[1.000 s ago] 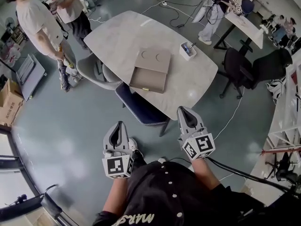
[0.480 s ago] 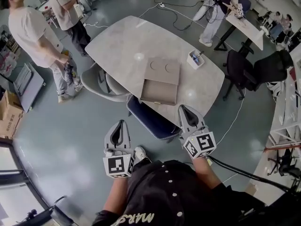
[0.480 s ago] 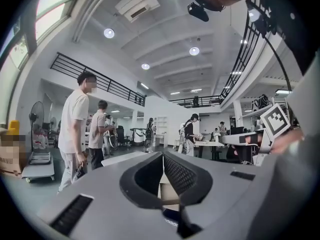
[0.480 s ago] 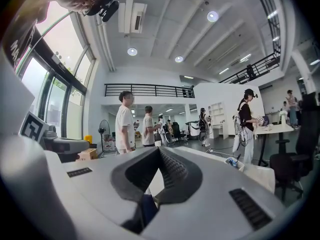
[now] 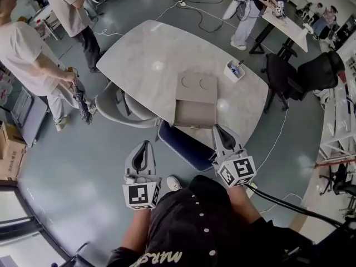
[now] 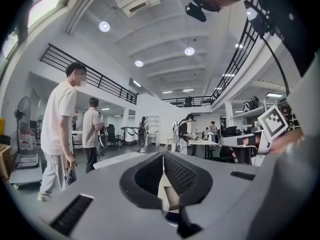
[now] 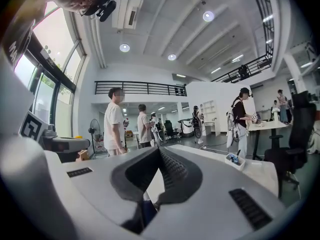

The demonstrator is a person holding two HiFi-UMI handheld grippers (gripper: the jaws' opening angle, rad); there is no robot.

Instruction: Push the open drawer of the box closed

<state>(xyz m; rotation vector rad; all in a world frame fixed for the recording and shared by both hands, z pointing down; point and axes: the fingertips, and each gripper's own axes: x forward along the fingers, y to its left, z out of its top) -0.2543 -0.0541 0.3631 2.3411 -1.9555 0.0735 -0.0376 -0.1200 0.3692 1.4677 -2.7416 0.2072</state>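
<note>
While the drawer stands pulled out of the box toward you, near the lower edge of the table at the centre of the head view, neither gripper touches it, so set up the approach with care; at lower left, your left gripper has its jaws pressed together on nothing and hangs over the floor, well apart from the table; just right of it the blue chair sits between you and the drawer front, so I judge you'll have to reach over its seat or step round it; further right, your right gripper is likewise closed tight and empty, its tip near the table edge just below the drawer's right corner, which makes it the likelier tool; keep those jaws together and use the blunt tip as a pusher; meet the drawer front at its middle, square on, and drive straight toward the top of the frame; an off-centre push would probably skew the drawer or slide the whole box across the smooth top; brace the box's far end with the other gripper if it creeps.
</note>
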